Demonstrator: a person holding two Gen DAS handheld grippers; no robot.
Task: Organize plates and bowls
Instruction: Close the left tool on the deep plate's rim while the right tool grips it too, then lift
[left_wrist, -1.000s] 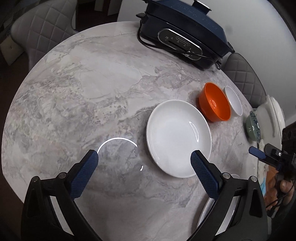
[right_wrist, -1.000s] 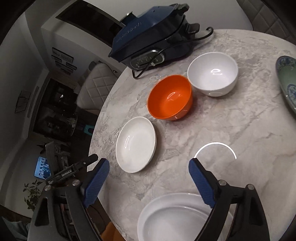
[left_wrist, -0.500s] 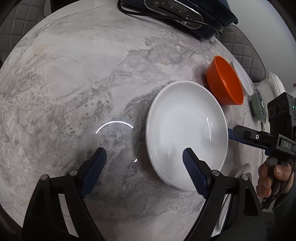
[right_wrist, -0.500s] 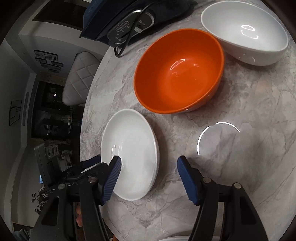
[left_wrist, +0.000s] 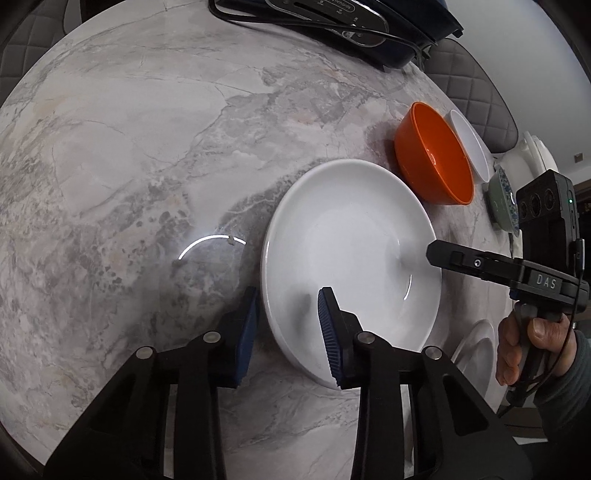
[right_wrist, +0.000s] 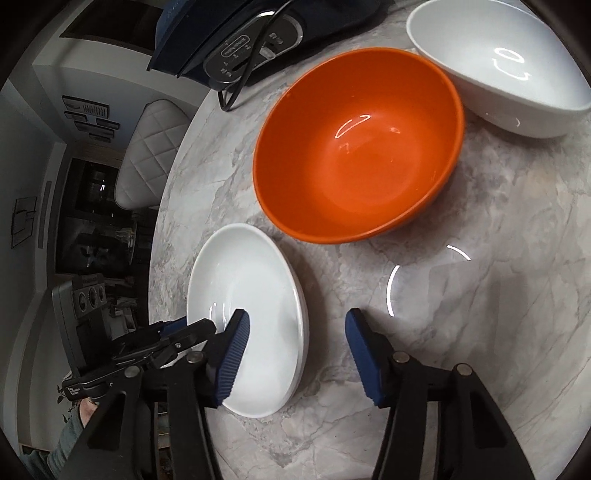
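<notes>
**Both grippers close in on the white plate from opposite rims**

The white plate lies flat on the marble tabletop, toward its near edge, and both tools are on it at once. The left gripper straddles the plate's near-left rim: one blue pad sits outside on the marble, the other inside over the plate's well, and the jaws are closing with the rim between them. Whether the pads already press on it cannot be told. Across the plate, the right gripper straddles the opposite rim the same way, one pad over the well, the other out on the tabletop, jaws also closing, with a clear gap showing beside the outer pad. In the left wrist view a hand grips that tool's handle.

Just beyond the plate stands the orange bowl, upright and nearly touching the plate's far rim. Beside it, a white bowl. Further along, near the tabletop's right edge, a green patterned dish. At the far edge sits a dark blue electric cooker with its cord trailing on the marble. A second white plate peeks in at the near edge.
</notes>
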